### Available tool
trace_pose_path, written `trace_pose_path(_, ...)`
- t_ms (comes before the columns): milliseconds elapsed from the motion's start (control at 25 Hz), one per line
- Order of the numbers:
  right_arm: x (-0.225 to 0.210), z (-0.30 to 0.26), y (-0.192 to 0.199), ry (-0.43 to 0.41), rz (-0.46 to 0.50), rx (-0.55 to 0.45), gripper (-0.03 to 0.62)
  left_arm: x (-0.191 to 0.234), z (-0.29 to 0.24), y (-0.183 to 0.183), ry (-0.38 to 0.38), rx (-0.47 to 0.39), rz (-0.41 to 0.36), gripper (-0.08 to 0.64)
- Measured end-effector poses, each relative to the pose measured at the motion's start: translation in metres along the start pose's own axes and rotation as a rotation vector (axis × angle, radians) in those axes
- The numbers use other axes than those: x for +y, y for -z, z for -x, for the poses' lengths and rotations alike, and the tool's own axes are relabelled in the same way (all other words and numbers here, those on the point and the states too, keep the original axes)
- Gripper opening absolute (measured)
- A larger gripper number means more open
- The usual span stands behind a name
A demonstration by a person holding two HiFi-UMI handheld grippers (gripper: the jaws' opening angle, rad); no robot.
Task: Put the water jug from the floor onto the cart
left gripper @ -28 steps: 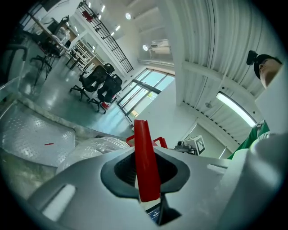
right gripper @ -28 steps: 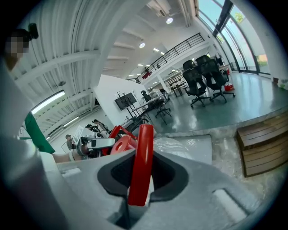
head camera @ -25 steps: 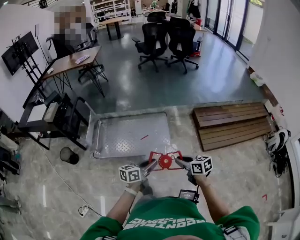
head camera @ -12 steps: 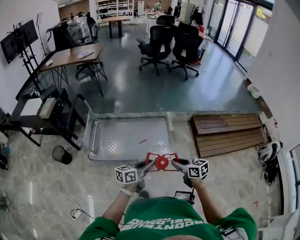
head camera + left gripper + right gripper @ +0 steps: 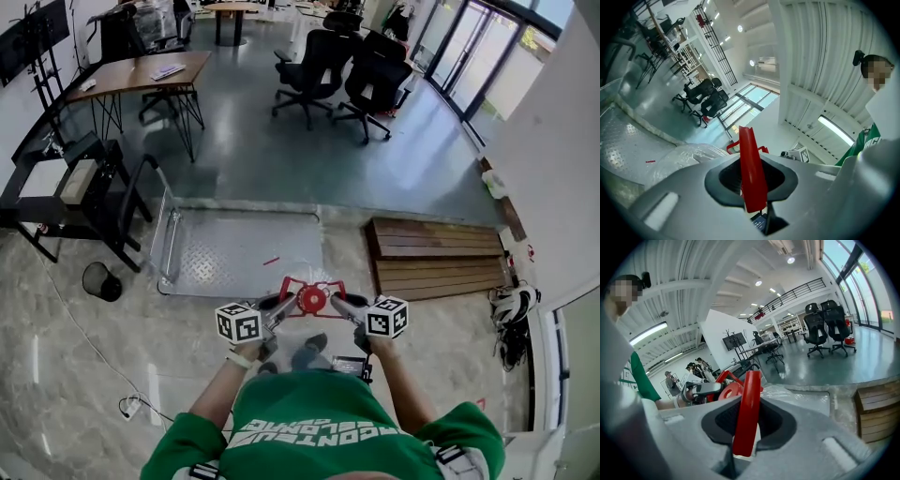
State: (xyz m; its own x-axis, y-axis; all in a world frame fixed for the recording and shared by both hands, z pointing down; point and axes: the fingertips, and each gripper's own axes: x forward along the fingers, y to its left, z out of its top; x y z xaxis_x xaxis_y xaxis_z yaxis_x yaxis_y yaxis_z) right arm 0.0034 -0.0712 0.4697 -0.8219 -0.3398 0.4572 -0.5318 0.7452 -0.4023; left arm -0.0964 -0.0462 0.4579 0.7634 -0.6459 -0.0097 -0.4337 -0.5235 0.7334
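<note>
The water jug hangs off the floor by its red handle frame (image 5: pixel 309 298), with a red cap in the middle. My left gripper (image 5: pixel 281 306) is shut on the frame's left bar (image 5: pixel 752 173). On the right bar (image 5: pixel 746 413), my right gripper (image 5: pixel 341 306) is likewise shut. The jug's clear body (image 5: pixel 689 157) shows below the jaws in the left gripper view and, as a jug body (image 5: pixel 787 392), in the right gripper view. In the head view it is hard to make out. The cart (image 5: pixel 234 258), a flat diamond-plate platform with a push bar (image 5: pixel 167 234) on its left, lies just ahead.
A wooden pallet (image 5: pixel 436 258) lies right of the cart. A black bin (image 5: pixel 97 279) and a black rack (image 5: pixel 66 187) stand to its left. A cable (image 5: pixel 131 403) trails on the floor at lower left. Office chairs (image 5: pixel 323 66) and a desk (image 5: pixel 141 75) are farther back.
Both grippers have carried the jug forward towards the cart, which now lies closer in the head view. Both grips on the red handle are unchanged.
</note>
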Motion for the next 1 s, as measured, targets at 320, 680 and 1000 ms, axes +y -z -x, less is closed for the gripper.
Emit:
trace_pose_path(320, 0.003, -0.037, -0.015, -0.064, 0.010, 0.006, 0.055, 0.026, 0.015, -0.020, -0.053, -0.029, 0.004, 0.074)
trace_pose_path(680, -0.016, -0.098, -0.038, -0.175, 0.025, 0.027, 0.055, 0.070, 0.021, -0.054, -0.128, -0.073, 0.006, 0.074)
trace_pose_path(1000, -0.039, -0.159, -0.076, -0.255, 0.039, 0.048, 0.055, 0.117, 0.018, -0.105, -0.162, -0.119, 0.019, 0.074)
